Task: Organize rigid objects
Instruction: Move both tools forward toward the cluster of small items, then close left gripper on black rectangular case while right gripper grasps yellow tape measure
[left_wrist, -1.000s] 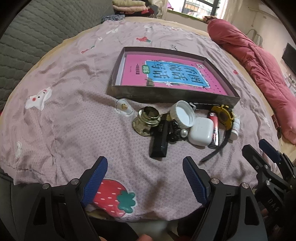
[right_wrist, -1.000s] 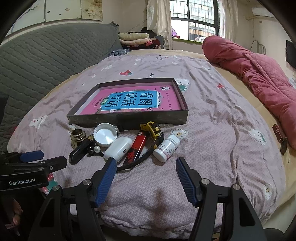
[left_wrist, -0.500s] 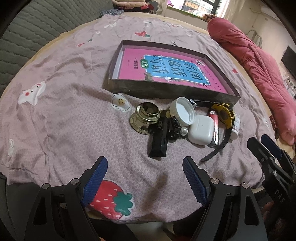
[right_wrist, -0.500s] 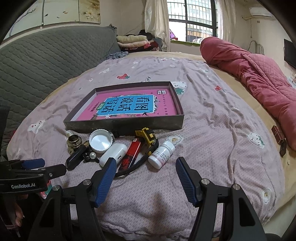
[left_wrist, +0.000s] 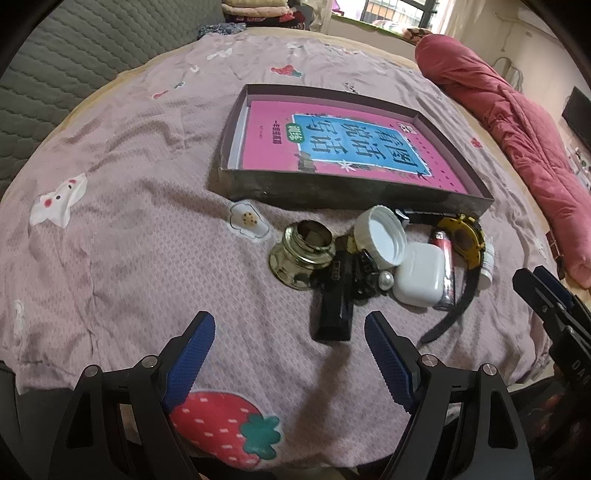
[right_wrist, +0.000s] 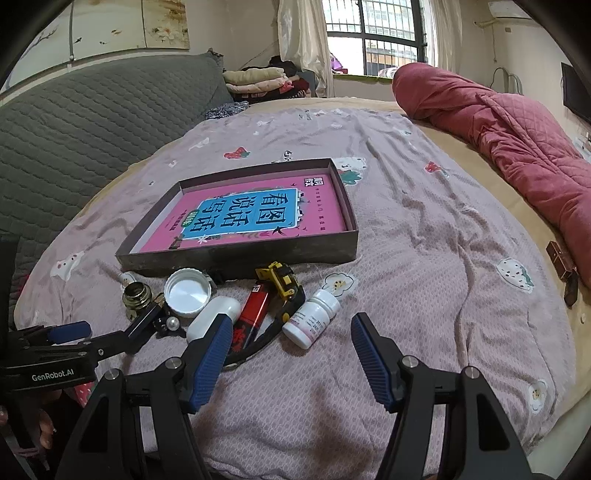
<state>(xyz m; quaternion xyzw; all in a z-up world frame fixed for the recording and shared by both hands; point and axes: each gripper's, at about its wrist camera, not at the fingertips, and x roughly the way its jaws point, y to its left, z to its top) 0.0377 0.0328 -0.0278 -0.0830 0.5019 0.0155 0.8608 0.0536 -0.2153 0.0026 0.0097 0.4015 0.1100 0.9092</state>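
A home bedroom is showing: a bed (right_wrist: 424, 236) filling mid-frame, folded clothes (right_wrist: 255, 79) lying upper centre, beside a barred window (right_wrist: 373, 35).

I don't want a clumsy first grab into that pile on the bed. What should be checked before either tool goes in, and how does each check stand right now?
1. Left tool open and empty: ok.
2. Right tool open and empty: ok.
3. Shallow dark cardboard tray within view and holding only the pink book, so there is room: ok.
4. White pill bottle lying apart at the pile's right edge, easy first pick: ok.
5. White earbud case free of neighbours: not ok; it touches the white screw cap and red lighter.
6. Yellow watch strap free underneath the pile: cannot tell.
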